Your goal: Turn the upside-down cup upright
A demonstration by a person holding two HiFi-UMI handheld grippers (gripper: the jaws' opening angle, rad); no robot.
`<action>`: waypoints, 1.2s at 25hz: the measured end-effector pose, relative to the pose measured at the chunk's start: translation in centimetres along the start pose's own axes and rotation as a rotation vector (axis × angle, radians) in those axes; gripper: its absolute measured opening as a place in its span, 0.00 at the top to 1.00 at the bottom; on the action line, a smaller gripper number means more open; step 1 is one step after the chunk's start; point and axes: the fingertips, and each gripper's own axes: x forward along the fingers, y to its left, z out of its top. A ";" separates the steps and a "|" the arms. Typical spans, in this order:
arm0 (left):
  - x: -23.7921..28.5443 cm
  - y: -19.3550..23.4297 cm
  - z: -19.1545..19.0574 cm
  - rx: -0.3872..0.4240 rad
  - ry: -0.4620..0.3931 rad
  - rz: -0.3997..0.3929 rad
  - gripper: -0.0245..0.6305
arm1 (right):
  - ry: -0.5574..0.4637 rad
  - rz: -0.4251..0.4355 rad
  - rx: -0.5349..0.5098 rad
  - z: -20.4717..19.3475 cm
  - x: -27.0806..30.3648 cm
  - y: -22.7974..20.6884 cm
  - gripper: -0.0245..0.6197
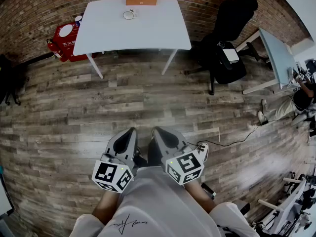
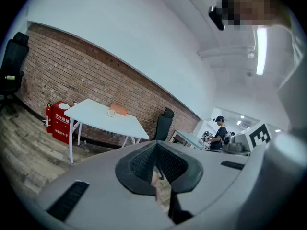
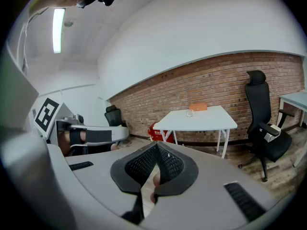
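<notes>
Left gripper [image 1: 130, 132] and right gripper [image 1: 158, 132] were held at 6 o'clock, jaws closed, empty. Cup [image 1: 128, 15], possibly inverted, was noted on table [image 1: 163, 31] at 12 o'clock.

Cup [image 1: 128, 15]: small, pale and see-through, seen from overhead as a round ring with a lighter centre. It is found standing on the white worktop [image 1: 148, 31], close to the far edge and about midway along it, well apart from the near edge and from both near corners. In the left gripper view the cup [image 2: 111, 112] is seen as a tiny light ring, and likewise in the right gripper view [image 3: 190, 113]. Upright or upside-down cannot be told at this range.
</notes>
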 end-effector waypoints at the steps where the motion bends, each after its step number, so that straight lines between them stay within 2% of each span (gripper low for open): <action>1: 0.4 -0.3 0.4 0.005 -0.007 -0.004 0.96 | -0.008 -0.002 -0.004 0.3 0.0 -0.4 0.93; 7: 3.6 -2.0 1.6 0.061 -0.020 -0.027 0.95 | -0.041 -0.012 -0.012 1.7 0.0 -3.3 0.93; 12: 6.0 -2.7 1.6 0.059 -0.006 -0.023 0.95 | -0.046 0.008 -0.011 2.5 1.0 -5.4 0.93; 30: 15.2 -6.3 2.6 0.091 0.012 -0.012 0.95 | -0.072 0.187 0.019 6.4 2.5 -11.5 0.93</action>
